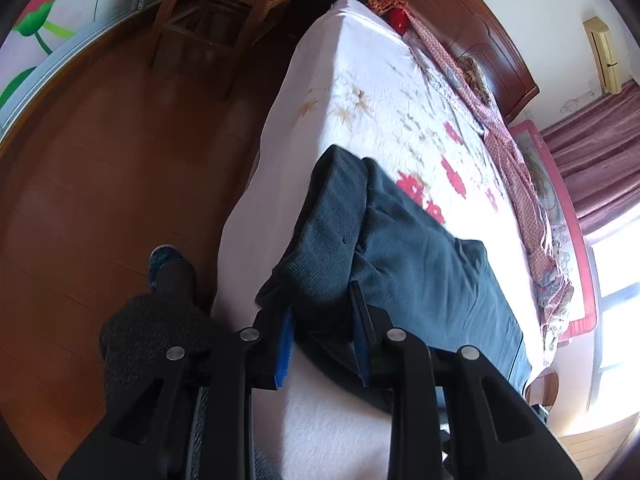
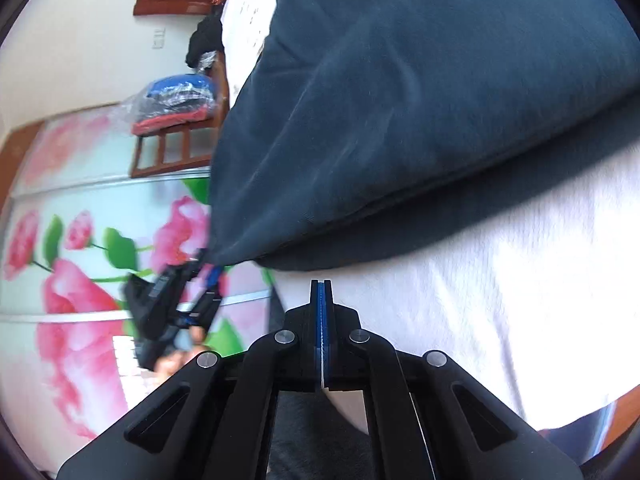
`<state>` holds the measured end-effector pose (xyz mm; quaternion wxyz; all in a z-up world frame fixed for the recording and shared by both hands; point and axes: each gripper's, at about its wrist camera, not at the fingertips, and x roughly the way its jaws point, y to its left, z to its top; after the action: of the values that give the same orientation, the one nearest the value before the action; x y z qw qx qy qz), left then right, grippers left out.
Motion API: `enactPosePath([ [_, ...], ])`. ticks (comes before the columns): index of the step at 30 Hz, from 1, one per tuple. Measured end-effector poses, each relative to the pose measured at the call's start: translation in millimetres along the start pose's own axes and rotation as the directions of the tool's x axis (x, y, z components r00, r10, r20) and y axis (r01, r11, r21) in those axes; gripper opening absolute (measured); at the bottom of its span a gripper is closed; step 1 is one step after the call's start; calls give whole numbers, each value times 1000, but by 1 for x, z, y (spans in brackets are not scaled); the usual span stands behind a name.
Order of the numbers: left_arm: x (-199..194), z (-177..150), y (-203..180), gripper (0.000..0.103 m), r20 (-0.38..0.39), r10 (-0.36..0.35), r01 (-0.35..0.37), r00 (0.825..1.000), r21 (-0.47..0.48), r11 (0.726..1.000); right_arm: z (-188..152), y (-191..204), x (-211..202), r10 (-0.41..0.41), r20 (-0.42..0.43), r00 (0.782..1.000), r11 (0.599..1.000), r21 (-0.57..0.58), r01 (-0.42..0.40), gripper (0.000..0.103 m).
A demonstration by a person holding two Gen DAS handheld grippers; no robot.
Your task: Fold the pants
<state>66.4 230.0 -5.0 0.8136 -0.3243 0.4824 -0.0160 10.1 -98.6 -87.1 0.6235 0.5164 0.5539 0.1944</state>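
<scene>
Dark teal pants [image 1: 420,264] lie on the white flowered bed sheet [image 1: 372,92], partly folded over. My left gripper [image 1: 322,308] is shut on a bunched edge of the pants near the bed's side and holds it lifted. In the right wrist view the pants [image 2: 400,100] fill the top as a folded stack on the sheet [image 2: 500,300]. My right gripper [image 2: 321,286] is shut and empty, its blue pads pressed together just short of the pants' near edge. The left gripper [image 2: 200,276] shows blurred at the left, holding the pants' corner.
A wooden chair [image 1: 224,4] with bagged clothes stands beyond the bed on the wooden floor [image 1: 100,160]. Red patterned bedding [image 1: 516,168] lies along the headboard side. A person's leg and shoe [image 1: 168,268] stand by the bed. A flowered wardrobe door [image 2: 80,260] is at the left.
</scene>
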Motion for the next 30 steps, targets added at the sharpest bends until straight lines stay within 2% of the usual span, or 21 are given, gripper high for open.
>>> enactPosePath([
  [2, 2, -1, 3, 25, -3, -14, 14, 1000, -26, 1000, 1, -1, -14, 17, 28, 999, 1000, 26, -18, 60],
  [3, 2, -1, 3, 25, -2, -20, 20, 1000, -36, 999, 3, -3, -22, 28, 59, 998, 998, 50, -31, 63],
  [4, 1, 1, 0, 25, 2, -26, 26, 1000, -35, 999, 5, -5, -27, 50, 72, 996, 997, 57, -55, 63],
  [6, -3, 6, -7, 25, 10, -39, 39, 999, -21, 999, 10, -9, -32, 29, 94, 995, 997, 68, -36, 63],
  [8, -9, 13, -15, 25, 16, -67, 68, 998, -15, 998, 13, -15, -30, 68, 92, 993, 992, 104, -77, 63],
  [9, -12, 16, -20, 25, 22, -72, 72, 997, -2, 997, 15, -17, -29, 60, 99, 993, 990, 119, -72, 63],
  [11, -17, 20, -30, 25, 33, -77, 77, 996, 23, 997, 19, -20, -27, 119, 117, 986, 982, 135, -134, 63],
  [13, -19, 22, -33, 25, 32, -82, 81, 996, 27, 996, 22, -21, -24, 137, 128, 982, 977, 145, -155, 63],
  [15, -20, 21, -33, 25, 30, -80, 79, 996, 31, 996, 26, -20, -25, 121, 143, 982, 984, 117, -138, 63],
  [16, -20, 21, -32, 25, 29, -77, 76, 997, 32, 997, 27, -19, -24, 110, 154, 982, 987, 103, -126, 55],
  [17, -19, 20, -30, 25, 27, -77, 76, 997, 29, 997, 29, -18, -23, 96, 157, 983, 990, 86, -110, 27],
  [18, -19, 20, -28, 25, 26, -72, 72, 997, 28, 997, 29, -16, -21, 58, 143, 988, 996, 64, -68, 16],
  [19, -17, 20, -26, 25, 22, -65, 64, 998, 24, 998, 29, -12, -20, 42, 131, 991, 997, 53, -50, 11],
  [22, -15, 16, -16, 25, 6, -49, 49, 999, 16, 999, 25, -1, -23, 8, 105, 994, 1000, 11, -9, 8],
  [26, -2, 7, 0, 26, -22, -10, 11, 1000, 18, 1000, 32, -8, -17, -25, 94, 995, 1000, 14, 24, 6],
  [29, 11, 3, 12, 27, -28, 6, -6, 1000, 1, 1000, 41, -22, -5, -6, 84, 996, 998, 55, 2, 6],
  [30, 15, 1, 14, 30, -28, 15, -15, 999, 5, 1000, 42, -28, -6, 29, 75, 997, 994, 103, -37, 6],
])
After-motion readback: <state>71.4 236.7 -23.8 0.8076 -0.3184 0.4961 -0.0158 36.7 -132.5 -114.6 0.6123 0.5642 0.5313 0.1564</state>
